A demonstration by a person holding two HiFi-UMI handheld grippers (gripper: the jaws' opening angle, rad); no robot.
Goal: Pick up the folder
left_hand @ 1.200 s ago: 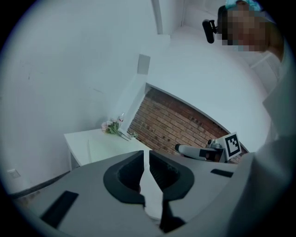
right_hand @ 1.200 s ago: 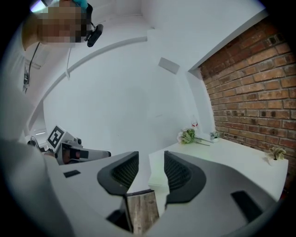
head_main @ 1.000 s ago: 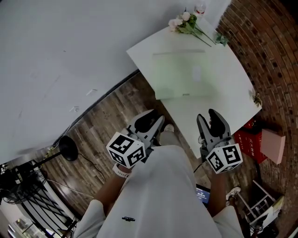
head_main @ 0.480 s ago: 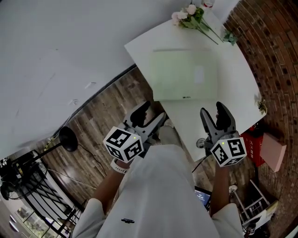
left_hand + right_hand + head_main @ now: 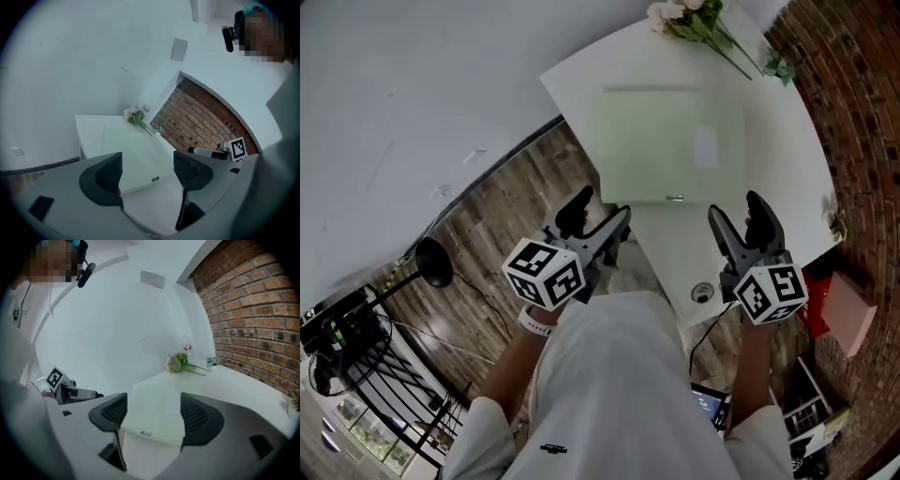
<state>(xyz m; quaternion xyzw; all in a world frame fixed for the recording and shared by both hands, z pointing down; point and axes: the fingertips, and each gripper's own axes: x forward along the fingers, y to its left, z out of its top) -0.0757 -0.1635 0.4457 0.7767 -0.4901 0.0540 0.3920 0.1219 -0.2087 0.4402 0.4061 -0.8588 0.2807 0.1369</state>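
A pale green folder lies flat on the white table, its near edge towards me; it also shows in the left gripper view and the right gripper view. My left gripper hangs over the wooden floor, short of the table's left edge, jaws opening with nothing between them. My right gripper is over the table's near part, just short of the folder's near right corner, jaws opening and empty.
A bunch of pale flowers lies at the table's far end. A brick wall runs along the right. A round hole sits in the table near me. A red box and pink box stand on the floor at right.
Both grippers have moved forward towards the table and folder, and their jaws have spread wider. The folder has not moved.
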